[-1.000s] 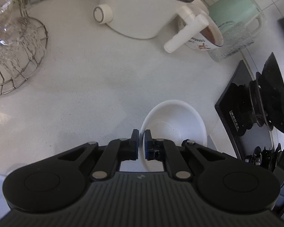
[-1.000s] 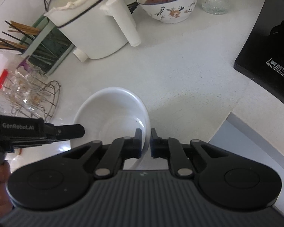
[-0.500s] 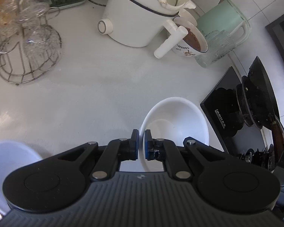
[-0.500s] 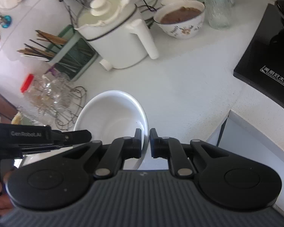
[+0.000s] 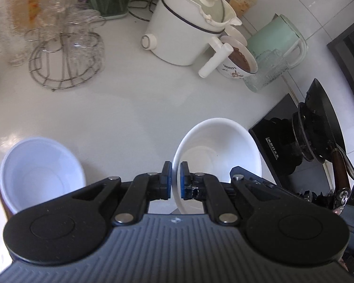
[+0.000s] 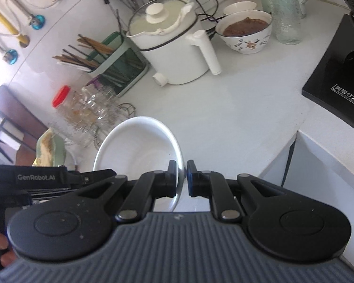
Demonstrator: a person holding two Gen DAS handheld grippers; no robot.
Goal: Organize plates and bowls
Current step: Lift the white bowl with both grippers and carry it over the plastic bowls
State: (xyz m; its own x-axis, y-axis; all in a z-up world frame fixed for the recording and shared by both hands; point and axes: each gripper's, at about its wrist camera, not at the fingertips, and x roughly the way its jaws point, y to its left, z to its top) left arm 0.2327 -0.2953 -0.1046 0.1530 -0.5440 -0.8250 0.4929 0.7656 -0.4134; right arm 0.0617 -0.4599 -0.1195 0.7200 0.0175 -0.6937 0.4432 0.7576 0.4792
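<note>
Both grippers have lifted a white bowl (image 5: 220, 148) higher above the tabletop (image 5: 120, 108): the left gripper (image 5: 175, 180) pinches its left rim, the right gripper (image 6: 182, 179) its right rim. A second white bowl (image 5: 41, 172) has come into view at lower left, likely the stacking target. Behind stand an electric pot (image 5: 186, 35), a glass rack (image 5: 66, 56) and a stove (image 5: 292, 151).

The held bowl (image 5: 220, 146) is plain white, the second bowl (image 5: 41, 172) bluish white, the desk (image 5: 120, 108) white. A white cooker (image 6: 170, 47) has a dark rim band. The food bowl (image 6: 247, 33) bears brown floral motifs. Mint kettle (image 5: 278, 37), black hob (image 6: 337, 80), red-capped jar (image 6: 61, 96).
</note>
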